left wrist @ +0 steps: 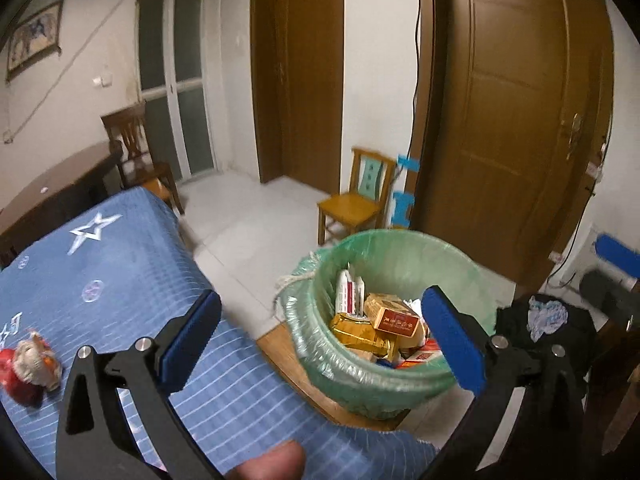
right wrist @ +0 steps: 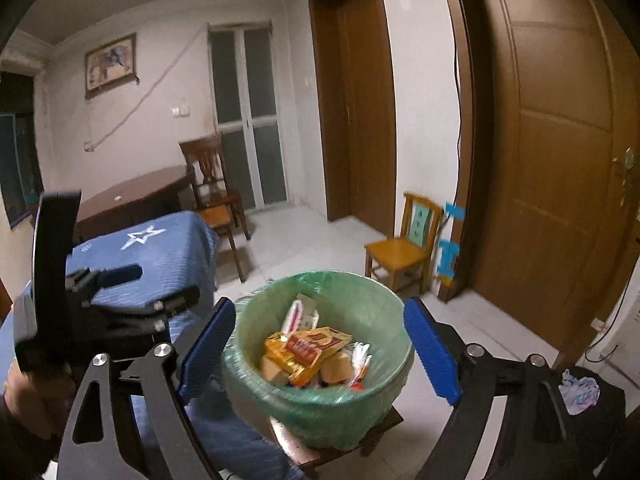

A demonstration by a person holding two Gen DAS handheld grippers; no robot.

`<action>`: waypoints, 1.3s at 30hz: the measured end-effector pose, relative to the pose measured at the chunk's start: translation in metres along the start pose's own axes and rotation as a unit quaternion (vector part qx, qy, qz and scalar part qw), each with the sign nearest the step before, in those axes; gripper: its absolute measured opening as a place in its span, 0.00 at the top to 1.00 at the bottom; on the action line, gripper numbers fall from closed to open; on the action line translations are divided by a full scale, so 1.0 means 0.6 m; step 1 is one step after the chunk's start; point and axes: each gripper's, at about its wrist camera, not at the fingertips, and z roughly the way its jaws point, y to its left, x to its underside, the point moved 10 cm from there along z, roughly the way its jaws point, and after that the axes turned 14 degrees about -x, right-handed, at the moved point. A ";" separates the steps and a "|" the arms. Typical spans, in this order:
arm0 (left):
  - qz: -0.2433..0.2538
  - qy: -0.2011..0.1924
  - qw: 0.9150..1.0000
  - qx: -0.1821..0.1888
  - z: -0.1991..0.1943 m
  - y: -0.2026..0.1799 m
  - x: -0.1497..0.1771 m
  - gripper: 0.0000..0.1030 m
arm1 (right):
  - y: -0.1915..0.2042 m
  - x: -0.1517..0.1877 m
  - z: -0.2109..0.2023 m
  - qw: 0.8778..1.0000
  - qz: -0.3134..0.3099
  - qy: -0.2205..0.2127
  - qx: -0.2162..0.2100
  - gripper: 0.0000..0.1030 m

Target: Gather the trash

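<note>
A bin with a green liner (left wrist: 404, 256) stands on a low wooden stool (left wrist: 280, 354) beside the blue-covered table (left wrist: 120, 264); it also shows in the right wrist view (right wrist: 360, 296). Inside lie gold and red wrappers (left wrist: 372, 328), a brown box (left wrist: 396, 314) and white packets; the wrappers (right wrist: 312, 348) show from the right too. My left gripper (left wrist: 320, 336) is open and empty, hovering over the bin's near rim. My right gripper (right wrist: 320, 350) is open and empty above the bin. A crumpled red and white wrapper (left wrist: 30, 366) lies on the tablecloth at the left.
A small yellow chair (left wrist: 356, 196) stands by the wall beyond the bin. A dark bag with a pale crumpled cloth (left wrist: 546, 316) sits at the right. A brown table and dark chair (left wrist: 132, 148) stand behind the blue table. Closed brown doors (left wrist: 520, 120) fill the right wall.
</note>
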 end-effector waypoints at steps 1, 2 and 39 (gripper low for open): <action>-0.010 -0.012 1.000 0.006 -0.026 0.012 0.003 0.06 | 0.019 0.008 -0.023 1.000 -0.008 -0.013 0.006 0.14; -0.014 -0.023 1.000 0.009 -0.046 0.020 0.004 0.06 | 0.031 0.013 -0.040 1.000 -0.012 -0.022 0.007 0.12; 0.017 -0.104 0.994 0.042 -0.252 -0.007 0.077 0.05 | 0.095 0.093 -0.269 0.998 -0.007 -0.064 -0.025 0.05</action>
